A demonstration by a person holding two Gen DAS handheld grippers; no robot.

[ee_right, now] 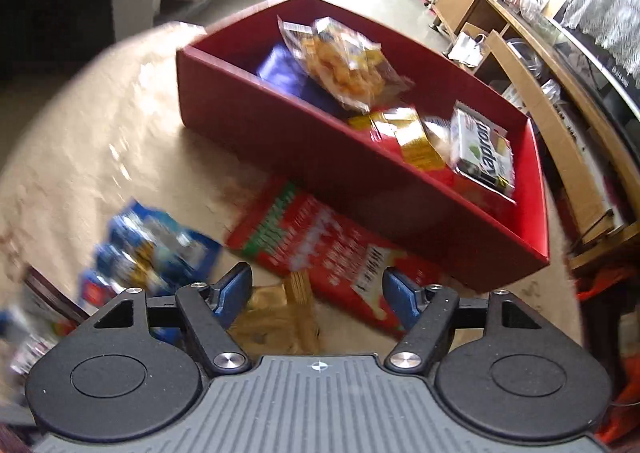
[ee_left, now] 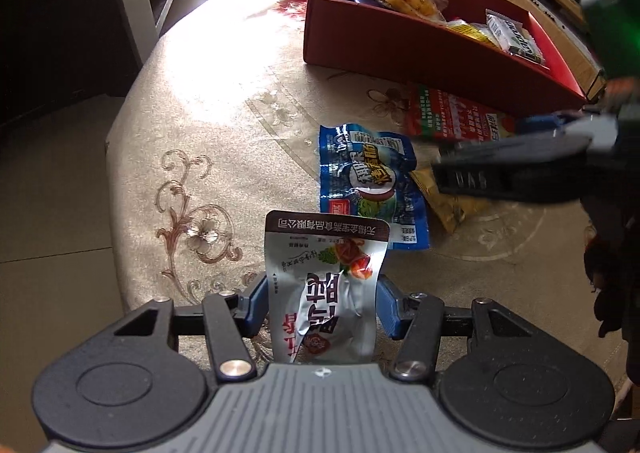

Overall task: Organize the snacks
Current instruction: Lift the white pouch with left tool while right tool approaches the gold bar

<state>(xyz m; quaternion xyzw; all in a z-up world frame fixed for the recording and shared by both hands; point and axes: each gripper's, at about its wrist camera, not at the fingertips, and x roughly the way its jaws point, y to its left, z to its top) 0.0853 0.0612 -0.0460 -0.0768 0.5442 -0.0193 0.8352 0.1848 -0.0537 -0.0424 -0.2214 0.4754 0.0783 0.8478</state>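
Note:
My left gripper (ee_left: pixel 320 305) has a silver snack packet (ee_left: pixel 324 285) between its blue fingers; the packet looks pinched and stands up off the round table. A blue packet (ee_left: pixel 370 183), a gold packet (ee_left: pixel 448 201) and a red packet (ee_left: pixel 452 117) lie ahead of it. My right gripper (ee_right: pixel 316 293) is open and empty, above the gold packet (ee_right: pixel 276 317) and beside the red packet (ee_right: pixel 332 249); it shows in the left wrist view (ee_left: pixel 520 169). The red box (ee_right: pixel 280 133) holds several snacks.
The round table (ee_left: pixel 224 133) has a beige flowered cloth and its edge curves at left. Wooden shelves (ee_right: pixel 540 101) stand behind the red box (ee_left: pixel 400 53). A dark cabinet (ee_left: pixel 60 33) stands at far left.

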